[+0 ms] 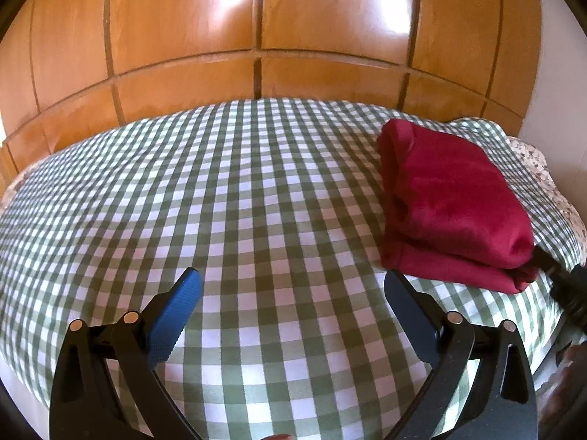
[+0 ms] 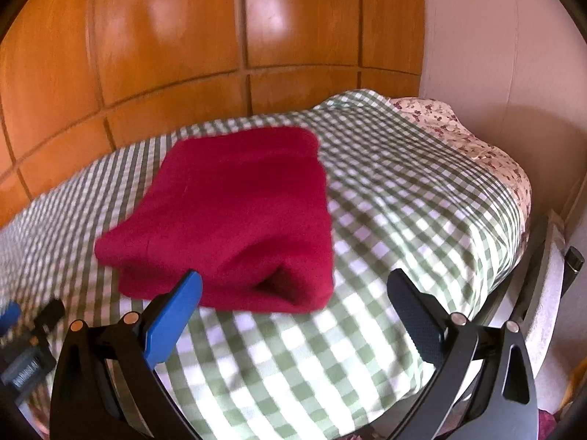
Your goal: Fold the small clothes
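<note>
Folded red garment is sitting on the green-checked bedspread, toward its pillow end. Left gripper is hovering spread wide, empty; right gripper likewise, gaping just beside the garment's near edge. Best: press the stack flat, squaring edges.

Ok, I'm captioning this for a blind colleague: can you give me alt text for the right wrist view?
A folded red garment lies on a bed with a green-and-white checked cover, just beyond the open, empty right gripper. Wooden wardrobe doors stand behind.
</note>
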`<state>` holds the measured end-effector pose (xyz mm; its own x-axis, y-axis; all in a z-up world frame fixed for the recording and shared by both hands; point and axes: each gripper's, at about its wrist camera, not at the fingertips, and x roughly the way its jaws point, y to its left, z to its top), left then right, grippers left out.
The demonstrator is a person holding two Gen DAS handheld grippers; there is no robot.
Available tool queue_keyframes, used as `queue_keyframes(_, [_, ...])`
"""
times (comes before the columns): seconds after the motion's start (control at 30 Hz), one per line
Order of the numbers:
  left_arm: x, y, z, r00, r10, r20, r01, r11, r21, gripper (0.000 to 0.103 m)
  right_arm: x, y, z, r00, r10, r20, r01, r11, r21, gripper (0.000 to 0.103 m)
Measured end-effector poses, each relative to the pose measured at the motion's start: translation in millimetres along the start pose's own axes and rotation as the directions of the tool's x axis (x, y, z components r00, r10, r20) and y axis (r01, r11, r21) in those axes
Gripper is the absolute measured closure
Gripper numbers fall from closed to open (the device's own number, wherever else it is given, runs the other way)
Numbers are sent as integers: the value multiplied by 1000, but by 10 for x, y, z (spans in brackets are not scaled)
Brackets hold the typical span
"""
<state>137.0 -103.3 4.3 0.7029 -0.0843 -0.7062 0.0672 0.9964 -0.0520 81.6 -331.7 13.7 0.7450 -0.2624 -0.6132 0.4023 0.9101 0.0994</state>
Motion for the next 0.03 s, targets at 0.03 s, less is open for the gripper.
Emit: queue_keyframes(0.03, [27, 27, 8, 1000, 4, -3, -4, 1000, -4, 4, 29, -77, 68, 1000, -13, 6, 12, 1000, 12, 2])
